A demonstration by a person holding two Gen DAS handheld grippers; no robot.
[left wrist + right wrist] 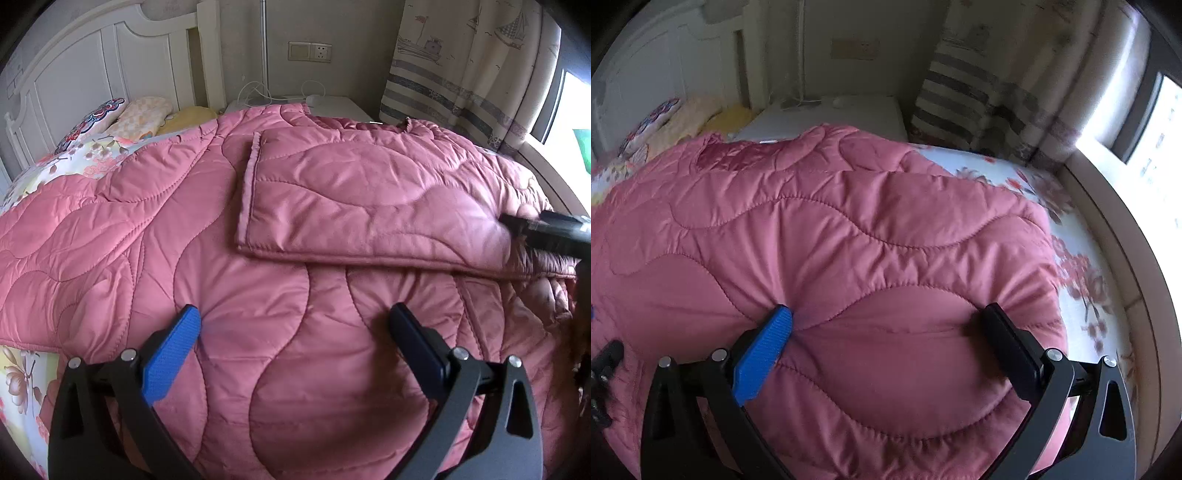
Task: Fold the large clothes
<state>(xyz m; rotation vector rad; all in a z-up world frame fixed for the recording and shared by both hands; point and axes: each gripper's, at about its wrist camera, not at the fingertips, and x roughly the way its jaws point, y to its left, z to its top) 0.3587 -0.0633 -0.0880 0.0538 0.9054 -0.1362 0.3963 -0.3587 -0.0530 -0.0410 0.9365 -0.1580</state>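
Floral bed (1082, 258) carries one pink quilted coat (258, 229); left gripper (293, 332) and right gripper (886, 328) both spread.

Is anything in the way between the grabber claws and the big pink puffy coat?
Nothing visible. The open left gripper hangs right over the pink quilted coat, and the open right gripper already straddles a puffy bulge of it.
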